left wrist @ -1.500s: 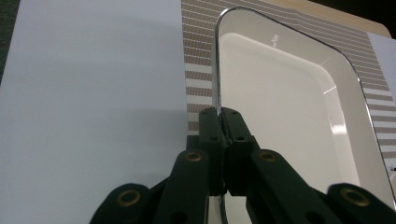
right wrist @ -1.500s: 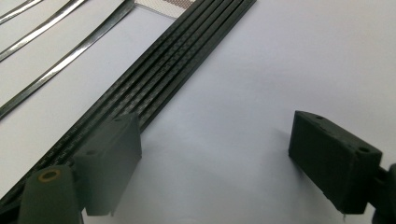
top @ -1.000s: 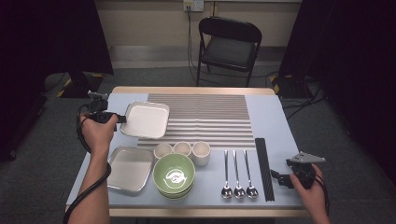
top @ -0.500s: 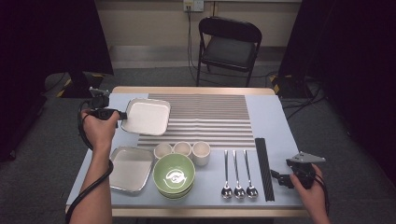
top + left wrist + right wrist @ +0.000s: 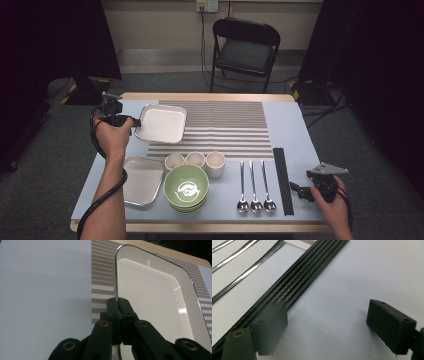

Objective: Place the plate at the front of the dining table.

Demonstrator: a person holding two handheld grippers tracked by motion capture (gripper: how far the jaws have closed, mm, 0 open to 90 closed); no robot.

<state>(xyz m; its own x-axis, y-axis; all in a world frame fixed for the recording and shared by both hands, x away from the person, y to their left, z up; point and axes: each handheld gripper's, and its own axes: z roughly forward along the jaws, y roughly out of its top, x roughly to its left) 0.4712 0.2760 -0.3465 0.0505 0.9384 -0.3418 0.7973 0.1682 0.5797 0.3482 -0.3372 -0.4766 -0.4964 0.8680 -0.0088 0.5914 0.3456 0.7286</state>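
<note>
Lying tilted over the near-left corner of the striped placemat point(image 5: 220, 125), white square tray point(image 5: 160, 123) pinched at its rim by the closed left gripper point(image 5: 134, 121). Sitting wide open and holding nothing beside the black chopsticks point(image 5: 281, 180), right gripper point(image 5: 298, 191). Spreading beneath everything, pale blue tabletop point(image 5: 295, 130) bearing a steel tray point(image 5: 142, 180), green bowl point(image 5: 187, 187), three cups point(image 5: 195, 160), three spoons point(image 5: 254, 187). Standing beyond on grey carpet, folding chair point(image 5: 245, 47) against dark curtains
</note>
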